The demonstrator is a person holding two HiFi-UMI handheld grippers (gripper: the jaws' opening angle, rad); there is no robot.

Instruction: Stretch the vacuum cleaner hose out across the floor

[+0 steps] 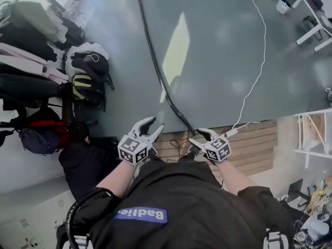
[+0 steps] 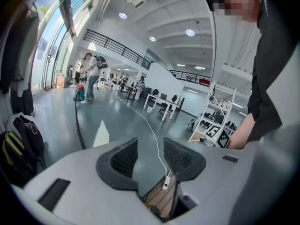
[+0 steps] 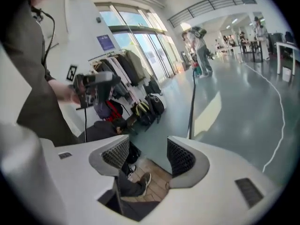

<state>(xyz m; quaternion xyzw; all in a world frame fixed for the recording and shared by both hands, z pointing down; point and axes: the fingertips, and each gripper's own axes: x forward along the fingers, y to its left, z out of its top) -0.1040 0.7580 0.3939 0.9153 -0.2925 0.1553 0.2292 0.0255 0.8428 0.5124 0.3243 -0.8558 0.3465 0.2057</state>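
At the left edge of the head view, backpacks [image 1: 85, 69] and other bags are heaped against the wall under hanging coats [image 1: 26, 19]. Just right of them the left tool [image 1: 154, 126] is held in front of the person's chest, with its marker cube turned to the camera. In the left gripper view its jaws are shown standing apart, with nothing between the ribbed pads [image 2: 124, 159]. Only the grey floor [image 2: 117, 125] and a strip of wooden boards [image 2: 161, 198] are seen through the gap.

The vacuum cleaner hose [image 1: 155, 66] is laid out on the floor in the space between the two tools. It is seen as a long black line with a gentle bend, running from the edge of the boards near the person's feet to the top of the head view. It is touched by neither tool. In the left gripper view its far end is traced to a vacuum cleaner body [image 2: 80, 93] beside a standing person [image 2: 91, 76], well away across the hall.

The right tool [image 1: 199, 137] is held about level with the left one. Its jaws are spread wide and nothing is gripped; a shoe [image 3: 140, 184] on the boards is seen below the gap.

Further right, a white cable [image 1: 259, 61] is curved across the floor to a plug block [image 1: 231, 132] at the boards' edge. White tables [image 1: 311, 19] are seen at the top right and a white shelf unit [image 1: 314, 134] at the right edge.
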